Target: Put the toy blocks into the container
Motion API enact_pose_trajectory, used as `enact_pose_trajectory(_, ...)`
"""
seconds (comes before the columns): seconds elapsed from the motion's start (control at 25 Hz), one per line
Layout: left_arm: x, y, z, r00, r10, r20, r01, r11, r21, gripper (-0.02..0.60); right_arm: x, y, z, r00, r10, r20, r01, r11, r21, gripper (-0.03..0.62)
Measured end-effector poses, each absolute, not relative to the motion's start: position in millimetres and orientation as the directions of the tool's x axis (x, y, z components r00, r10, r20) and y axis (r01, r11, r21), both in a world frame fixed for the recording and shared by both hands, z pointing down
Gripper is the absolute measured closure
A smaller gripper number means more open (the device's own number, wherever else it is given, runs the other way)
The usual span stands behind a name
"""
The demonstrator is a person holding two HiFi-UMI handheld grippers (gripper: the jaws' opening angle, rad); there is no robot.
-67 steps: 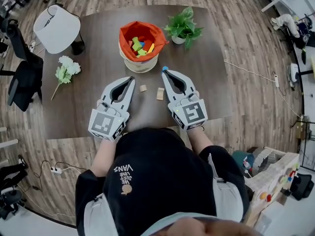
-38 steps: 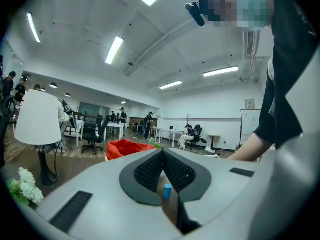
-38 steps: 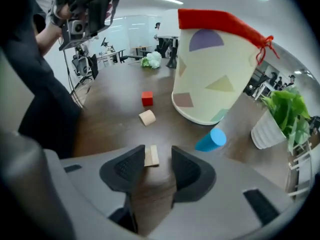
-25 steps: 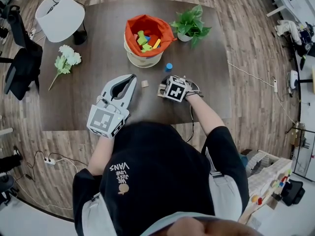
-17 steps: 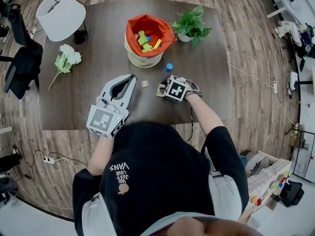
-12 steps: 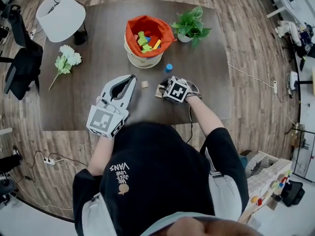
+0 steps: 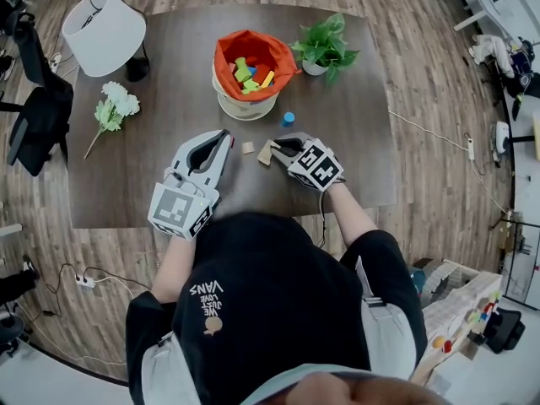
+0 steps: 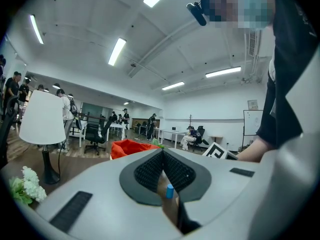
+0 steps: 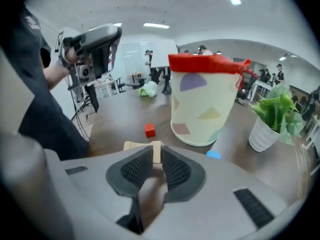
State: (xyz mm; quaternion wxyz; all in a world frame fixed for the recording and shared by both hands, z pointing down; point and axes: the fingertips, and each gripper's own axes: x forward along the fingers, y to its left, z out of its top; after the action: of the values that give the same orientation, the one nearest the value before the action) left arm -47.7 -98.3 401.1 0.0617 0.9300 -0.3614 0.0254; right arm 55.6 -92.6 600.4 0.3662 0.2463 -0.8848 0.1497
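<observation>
Dark brown table [image 7: 169, 57] on plank floor [image 7: 439, 226]; open office w/ strip lights [image 8: 116, 51] overhead. Only head view shows colored blocks inside the orange-lined container [image 7: 246, 74], ahead of both tools. Only right gripper view shows pads: right gripper [image 7: 274, 148] closing on wooden block [image 9: 156, 151], pale, plain, upright betw. the tips. Left gripper [image 7: 224, 136]: jaws together, nothing betw. them.

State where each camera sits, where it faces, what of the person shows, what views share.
Head view: on the head, steeply down at the table; shirt, arms, left gripper, right gripper.
Left gripper view: on the left gripper, along shut jaws toward the container; shirt, forearm.
Right gripper view: on the right gripper, jaws closing on a wooden block; shirt.
Shared: container, blue block.
</observation>
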Motion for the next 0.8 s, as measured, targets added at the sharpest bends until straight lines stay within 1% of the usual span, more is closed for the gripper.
enact_pose_trajectory(0.2, -50.5, -99.9, 398.9, 0.735, -0.672, 0.085, -0.678, -0.729, 0.099, 0.571, 61.7, -103.0, 540.0, -0.648, -0.534, 0.543, -0.668, 0.741, -0.069, 0.525)
enact_pose_trajectory(0.36, -50.8, -101.6, 397.8, 0.737, -0.671, 0.081, -0.676, -0.731, 0.099, 0.571, 66.6, -107.5, 492.4, -0.656, -0.64, 0.401, -0.717, 0.694, -0.064, 0.525)
enact_pose_trajectory(0.52, -49.4, -101.5, 394.7, 0.741, -0.666, 0.08, -0.671, -0.735, 0.099, 0.571, 68.6, -110.5, 453.2, -0.66, -0.696, 0.283, -0.738, 0.671, -0.072, 0.525)
enact_pose_trajectory(0.6, -48.3, -100.8, 393.3, 0.744, -0.663, 0.079, -0.668, -0.738, 0.098, 0.571, 68.4, -109.7, 437.0, -0.665, -0.709, 0.236, -0.74, 0.669, -0.077, 0.525)
enact_pose_trajectory(0.72, -46.8, -99.8, 390.7, 0.749, -0.658, 0.071, -0.662, -0.744, 0.092, 0.571, 71.3, -109.2, 415.2, -0.674, -0.721, 0.159, -0.738, 0.662, -0.13, 0.525)
enact_pose_trajectory(0.8, -46.6, -99.4, 389.6, 0.75, -0.657, 0.069, -0.661, -0.745, 0.088, 0.571, 74.7, -111.6, 403.5, -0.667, -0.733, 0.13, -0.745, 0.653, -0.137, 0.525)
